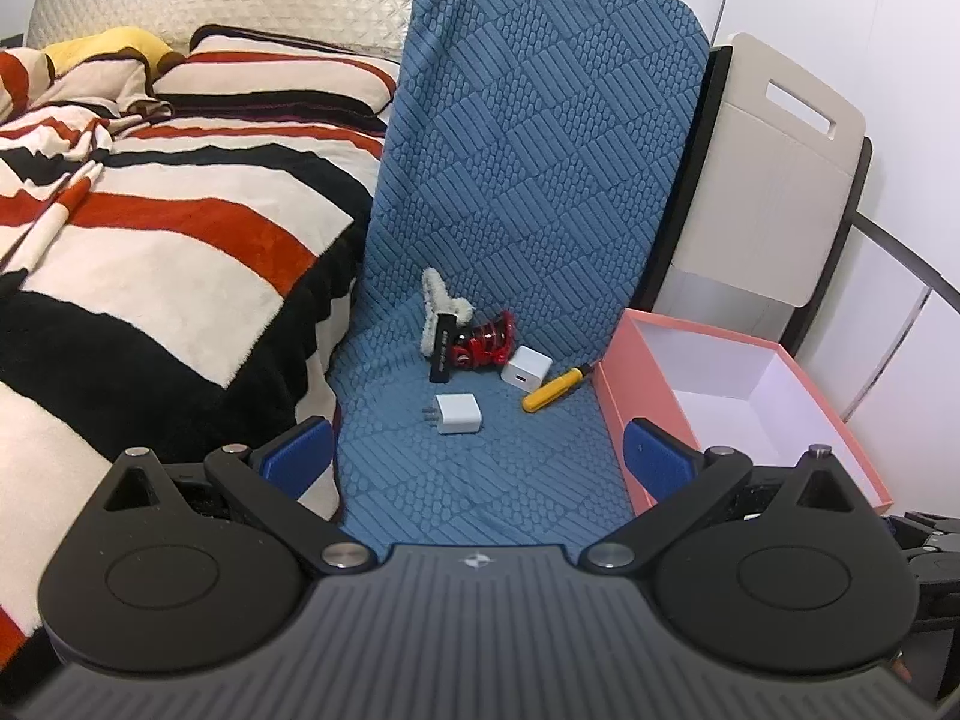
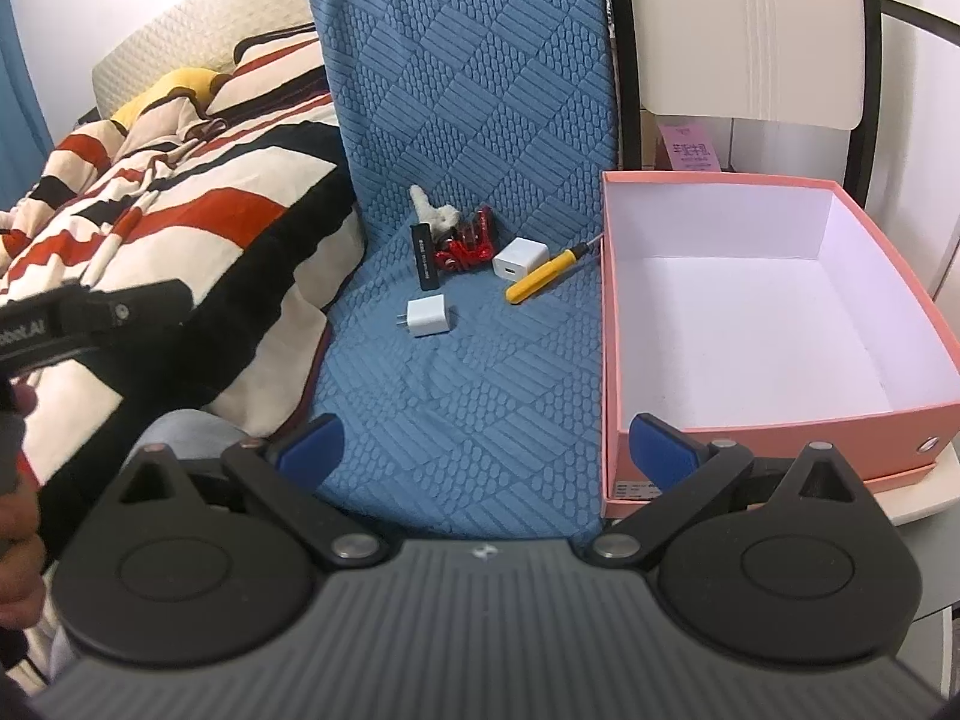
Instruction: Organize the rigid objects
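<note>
On the blue textured cloth (image 1: 480,468) (image 2: 468,396) lie a white plug charger (image 1: 457,413) (image 2: 427,315), a second white charger cube (image 1: 526,366) (image 2: 519,260), a yellow screwdriver (image 1: 555,388) (image 2: 543,280), a black stick (image 1: 443,347) (image 2: 423,257), a red toy (image 1: 483,343) (image 2: 468,243) and a fluffy white hair claw (image 1: 438,306) (image 2: 435,213). To their right stands a pink box (image 1: 618,396) (image 2: 750,444), white inside, with nothing in it. My left gripper (image 1: 477,450) and right gripper (image 2: 486,444) are both open, empty, and well short of the objects.
A striped red, black and cream blanket (image 1: 150,228) (image 2: 180,180) covers the bed on the left. A beige folded chair (image 1: 774,168) (image 2: 744,30) leans on the wall behind the box. In the right wrist view the other gripper's body (image 2: 90,312) and a hand (image 2: 15,480) sit at the left edge.
</note>
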The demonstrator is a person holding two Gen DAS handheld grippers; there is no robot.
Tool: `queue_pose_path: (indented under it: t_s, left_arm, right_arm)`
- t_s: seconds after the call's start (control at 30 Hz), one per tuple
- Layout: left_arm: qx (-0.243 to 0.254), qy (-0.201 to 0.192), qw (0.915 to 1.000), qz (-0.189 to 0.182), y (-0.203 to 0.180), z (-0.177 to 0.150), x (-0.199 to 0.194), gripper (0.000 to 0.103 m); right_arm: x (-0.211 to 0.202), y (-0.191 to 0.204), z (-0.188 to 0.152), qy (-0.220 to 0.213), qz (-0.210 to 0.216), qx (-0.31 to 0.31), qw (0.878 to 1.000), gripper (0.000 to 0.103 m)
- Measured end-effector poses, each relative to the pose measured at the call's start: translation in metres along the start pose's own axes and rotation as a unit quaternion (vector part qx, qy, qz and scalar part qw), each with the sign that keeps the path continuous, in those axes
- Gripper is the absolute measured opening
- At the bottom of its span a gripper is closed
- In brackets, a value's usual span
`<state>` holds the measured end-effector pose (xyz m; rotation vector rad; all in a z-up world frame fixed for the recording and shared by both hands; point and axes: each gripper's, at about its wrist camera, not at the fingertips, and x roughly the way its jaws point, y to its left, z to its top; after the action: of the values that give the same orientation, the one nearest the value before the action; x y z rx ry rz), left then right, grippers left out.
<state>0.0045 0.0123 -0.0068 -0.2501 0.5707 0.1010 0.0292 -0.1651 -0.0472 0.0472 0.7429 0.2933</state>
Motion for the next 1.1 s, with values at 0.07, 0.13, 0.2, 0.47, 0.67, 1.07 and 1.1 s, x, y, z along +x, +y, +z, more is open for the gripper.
queue_pose_path:
  t_s: [0.07, 0.13, 0.2, 0.47, 0.67, 1.07, 1.1]
  left_arm:
    - [-0.004, -0.003, 1.0000, -0.004, 0.000, 0.001, 0.000, 0.103]
    - [-0.006, -0.003, 0.9999, -0.008, 0.000, 0.001, 0.000, 0.103]
    - [-0.003, -0.004, 1.0000, -0.007, 0.000, 0.000, 0.000, 0.103]
    - [-0.005, -0.005, 0.9999, -0.014, 0.001, -0.003, -0.002, 0.103]
    - [-0.001, -0.005, 0.9999, -0.013, 0.003, -0.005, -0.006, 0.103]
    - [-0.005, 0.002, 0.9999, -0.009, 0.009, -0.008, -0.003, 0.103]
    - [-0.007, 0.002, 0.9999, -0.010, 0.010, -0.008, -0.002, 0.103]
  right_arm:
    - [0.001, 0.000, 0.000, 0.000, -0.002, 0.000, 1.000, 0.103]
    - [0.001, 0.001, -0.001, 0.000, -0.005, 0.002, 1.000, 0.103]
    - [0.001, 0.001, 0.000, 0.001, -0.007, 0.002, 1.000, 0.103]
    - [0.001, 0.001, 0.000, 0.006, -0.008, 0.008, 1.000, 0.103]
    - [-0.002, 0.001, -0.002, 0.006, -0.010, 0.009, 1.000, 0.103]
    - [0.002, 0.003, -0.004, 0.013, -0.007, 0.018, 1.000, 0.103]
    - [0.002, 0.003, -0.005, 0.014, -0.008, 0.018, 1.000, 0.103]
